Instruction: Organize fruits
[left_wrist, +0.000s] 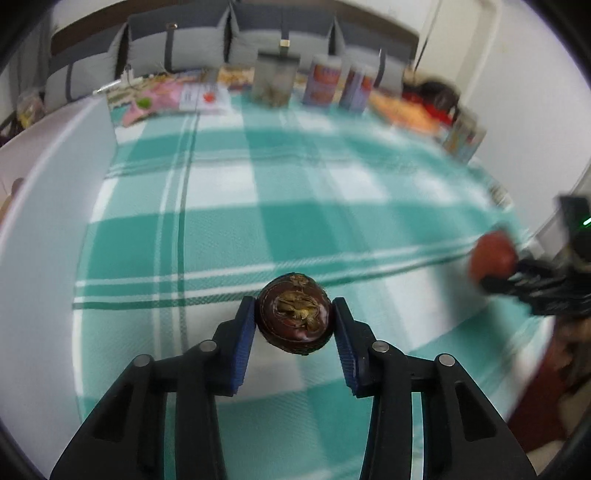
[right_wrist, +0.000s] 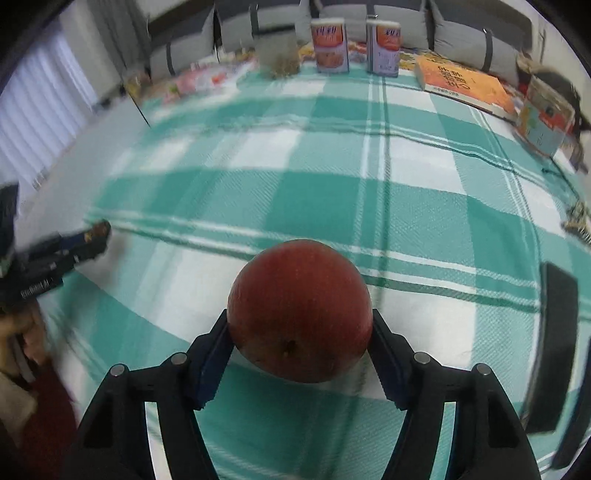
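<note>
Above the teal-and-white checked cloth (left_wrist: 295, 206) on the tabletop, the left gripper (left_wrist: 294, 325) has its jaws closed on a dark brown mangosteen (left_wrist: 294, 318), its blue pads touching the fruit on both sides. Off to its right, the right gripper (right_wrist: 300, 332) grips a red apple (right_wrist: 300, 310) between its jaws, held clear of the cloth. Along the far edge stand two orange-labelled cartons (right_wrist: 330, 45), a clear jar (right_wrist: 277, 55) and an orange book (right_wrist: 465, 86) lying flat.

Black tongs (left_wrist: 294, 321) with blue pads (left_wrist: 245, 343) and silver pins.
</note>
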